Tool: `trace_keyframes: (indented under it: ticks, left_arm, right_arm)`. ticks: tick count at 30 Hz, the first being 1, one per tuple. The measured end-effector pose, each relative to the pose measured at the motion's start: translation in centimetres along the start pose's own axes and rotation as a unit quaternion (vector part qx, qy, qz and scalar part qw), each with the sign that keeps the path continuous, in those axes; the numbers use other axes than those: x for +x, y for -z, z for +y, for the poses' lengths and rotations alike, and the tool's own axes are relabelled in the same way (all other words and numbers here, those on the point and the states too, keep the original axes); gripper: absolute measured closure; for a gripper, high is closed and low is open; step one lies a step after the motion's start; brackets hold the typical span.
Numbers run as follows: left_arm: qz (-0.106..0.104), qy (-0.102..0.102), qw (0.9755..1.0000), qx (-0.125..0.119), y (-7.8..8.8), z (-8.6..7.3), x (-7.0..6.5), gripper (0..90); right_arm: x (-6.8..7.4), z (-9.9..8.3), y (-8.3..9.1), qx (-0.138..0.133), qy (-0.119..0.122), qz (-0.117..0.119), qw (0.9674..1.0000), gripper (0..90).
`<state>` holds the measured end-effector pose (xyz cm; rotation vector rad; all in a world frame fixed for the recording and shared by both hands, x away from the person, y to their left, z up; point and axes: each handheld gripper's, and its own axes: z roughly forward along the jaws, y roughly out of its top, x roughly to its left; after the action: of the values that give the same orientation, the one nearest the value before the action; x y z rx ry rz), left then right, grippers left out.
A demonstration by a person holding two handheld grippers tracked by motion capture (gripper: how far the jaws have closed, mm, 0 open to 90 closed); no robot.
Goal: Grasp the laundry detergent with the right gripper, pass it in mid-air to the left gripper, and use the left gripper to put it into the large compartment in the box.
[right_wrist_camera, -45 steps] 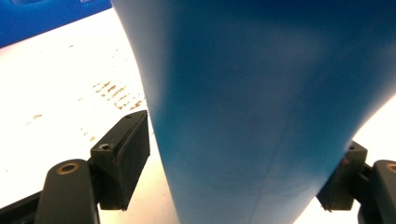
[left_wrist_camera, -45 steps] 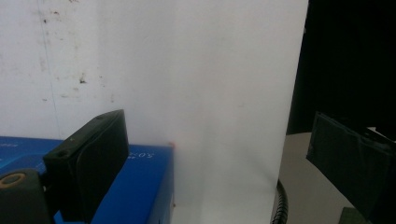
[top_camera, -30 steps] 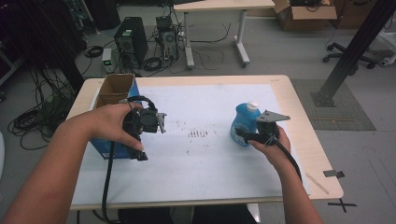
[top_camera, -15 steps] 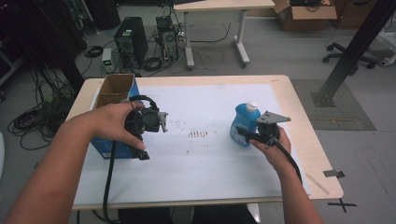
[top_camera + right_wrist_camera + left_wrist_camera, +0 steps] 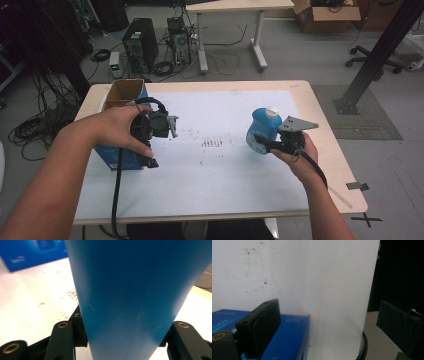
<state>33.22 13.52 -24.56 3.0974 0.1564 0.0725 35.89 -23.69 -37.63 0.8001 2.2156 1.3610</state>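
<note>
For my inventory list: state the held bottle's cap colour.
White cap on the blue bottle; clearest in the high view.

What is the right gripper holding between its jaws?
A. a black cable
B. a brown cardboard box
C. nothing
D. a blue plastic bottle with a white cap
D: in the high view the right gripper is closed on the blue plastic bottle with a white cap, and the right gripper view shows the blue body between the jaws.
</note>
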Motion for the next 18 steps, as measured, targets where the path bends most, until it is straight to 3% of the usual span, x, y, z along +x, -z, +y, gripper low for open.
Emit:
trace_keyframes:
  ticks: [4,9,13,18]
  left_arm:
    - [0.003,-0.001,1.0,0.0,0.4,0.4,0.0,5.9]
    - [0.005,-0.004,1.0,0.002,1.0,0.8,0.0,5.7]
    - [0.009,-0.007,0.9999,0.004,1.6,1.4,-0.2,5.7]
    - [0.01,-0.016,0.9998,0.002,2.4,2.2,-0.5,5.8]
  right_arm:
    - [0.7,1.3,1.0,0.009,0.025,0.022,0.9994,46.0]
    - [1.2,2.4,2.1,0.019,0.034,0.059,0.9975,45.9]
    - [1.8,2.7,2.4,0.026,0.05,0.098,0.9936,45.9]
    - [2.7,2.9,2.3,0.029,0.074,0.126,0.9888,45.8]
